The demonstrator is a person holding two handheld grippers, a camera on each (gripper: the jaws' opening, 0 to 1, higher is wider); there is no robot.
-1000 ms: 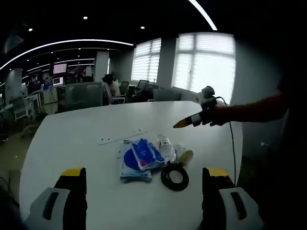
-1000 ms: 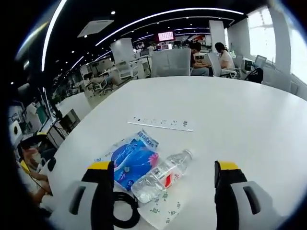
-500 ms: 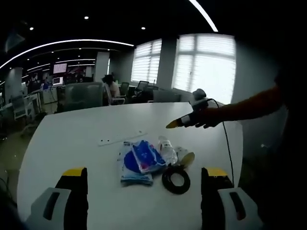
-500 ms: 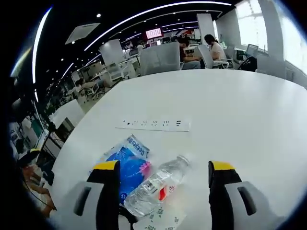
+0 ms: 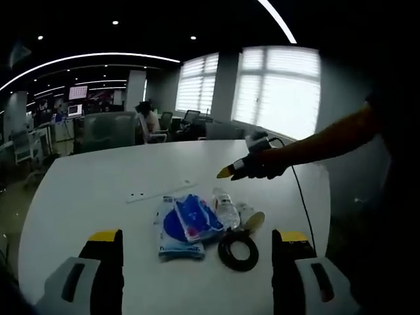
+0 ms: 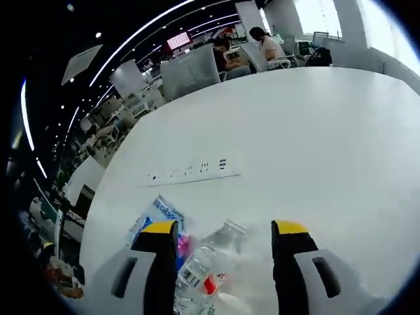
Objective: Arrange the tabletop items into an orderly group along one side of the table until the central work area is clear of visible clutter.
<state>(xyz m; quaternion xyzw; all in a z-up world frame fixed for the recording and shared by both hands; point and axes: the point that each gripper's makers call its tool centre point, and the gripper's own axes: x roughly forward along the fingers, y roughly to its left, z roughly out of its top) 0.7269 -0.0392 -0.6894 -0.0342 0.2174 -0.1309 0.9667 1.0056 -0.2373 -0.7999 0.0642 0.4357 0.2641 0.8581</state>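
On a white round table [image 5: 92,177] lies a small cluster: blue packets [image 5: 182,223], a clear water bottle [image 5: 227,209], a black tape roll [image 5: 237,251] and a small pale roll [image 5: 253,220]. A white power strip [image 5: 161,191] lies just behind them. My left gripper [image 5: 195,236] is open, held back from the cluster at the near edge. A person's hand holds my right gripper [image 5: 226,172] above the bottle. In the right gripper view, that gripper [image 6: 225,230] is open, its jaws on either side of the bottle [image 6: 203,275], with a blue packet [image 6: 156,220] to the left and the power strip [image 6: 190,172] beyond.
Bare white tabletop [image 6: 315,131] spreads beyond and to the right of the power strip. Grey office chairs [image 5: 108,131] stand at the far edge, with seated people [image 6: 262,46] and desks behind. Bright windows [image 5: 279,92] line the back wall.
My right gripper has moved left and down toward the bottle, so the bottle and packet sit lower and closer between its jaws. My left gripper has hardly moved.
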